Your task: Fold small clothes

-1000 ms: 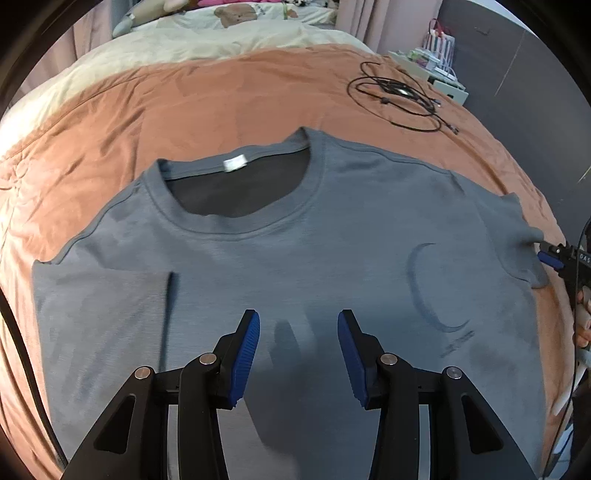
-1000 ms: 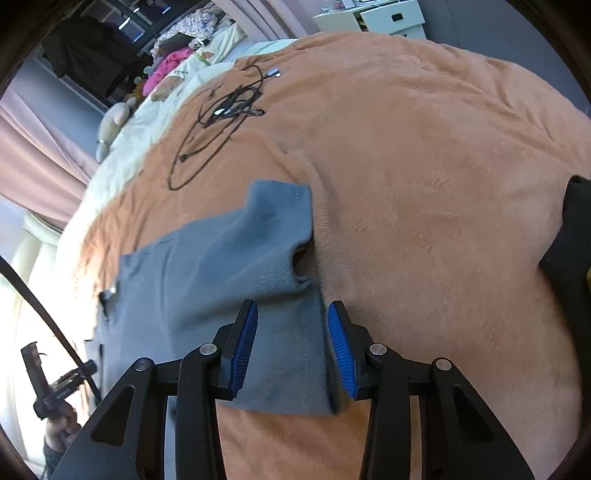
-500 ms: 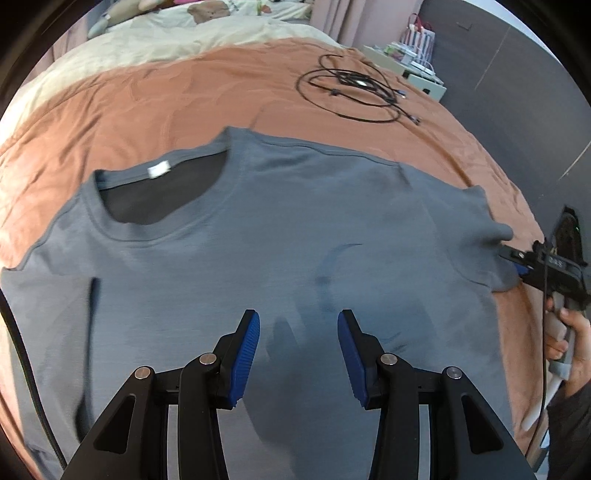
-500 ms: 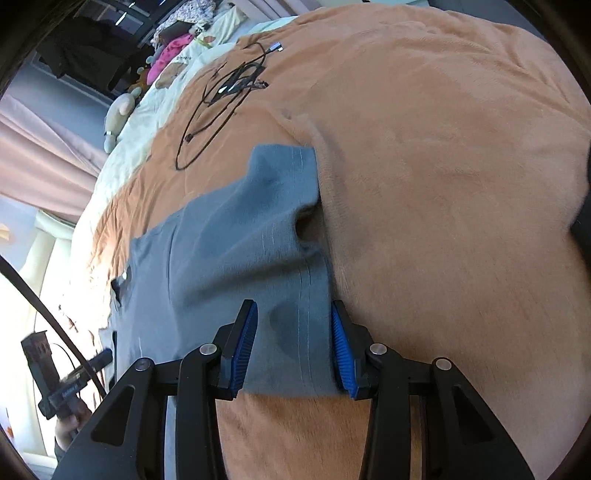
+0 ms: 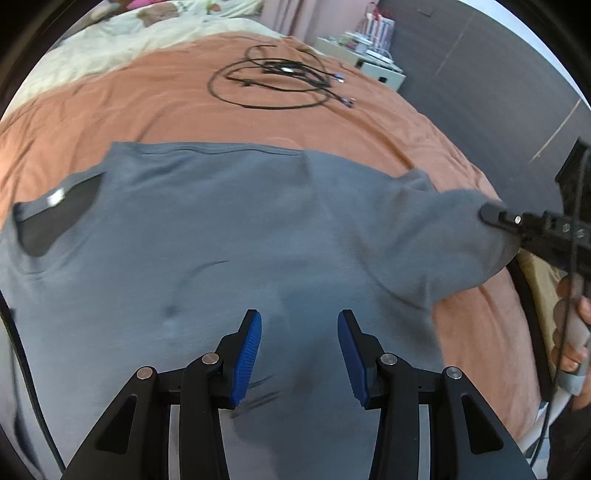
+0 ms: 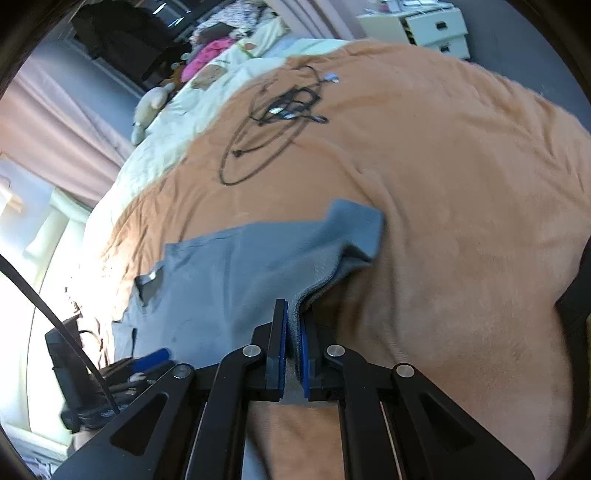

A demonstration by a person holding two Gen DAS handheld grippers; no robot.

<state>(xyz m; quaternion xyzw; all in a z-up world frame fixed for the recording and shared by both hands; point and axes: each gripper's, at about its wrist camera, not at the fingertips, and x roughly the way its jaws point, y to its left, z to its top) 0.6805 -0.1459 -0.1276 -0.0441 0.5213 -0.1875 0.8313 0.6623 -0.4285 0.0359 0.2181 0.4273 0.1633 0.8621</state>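
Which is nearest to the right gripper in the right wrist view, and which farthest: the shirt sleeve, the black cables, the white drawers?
1. Shirt sleeve: clamped between the jaws of the right gripper.
2. Black cables: farther up the bed, upper centre.
3. White drawers: beyond the bed, top right.

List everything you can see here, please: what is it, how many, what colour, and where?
T-shirt: one, grey, spread flat on the blanket.
Sleeve: one, grey, lifted off the blanket in the right gripper.
Blanket: one, orange, covering the bed.
Cables: one tangled bundle, black, on the blanket beyond the T-shirt.
Quilt: one, cream, at the bed's far end.
Drawers: one unit, white, beside the bed.
Curtains: pink, along the wall.
Left gripper: black with blue pads, open above the T-shirt.
Right gripper: black with blue pads, shut on the sleeve.
Hand: one, holding the right gripper's handle.
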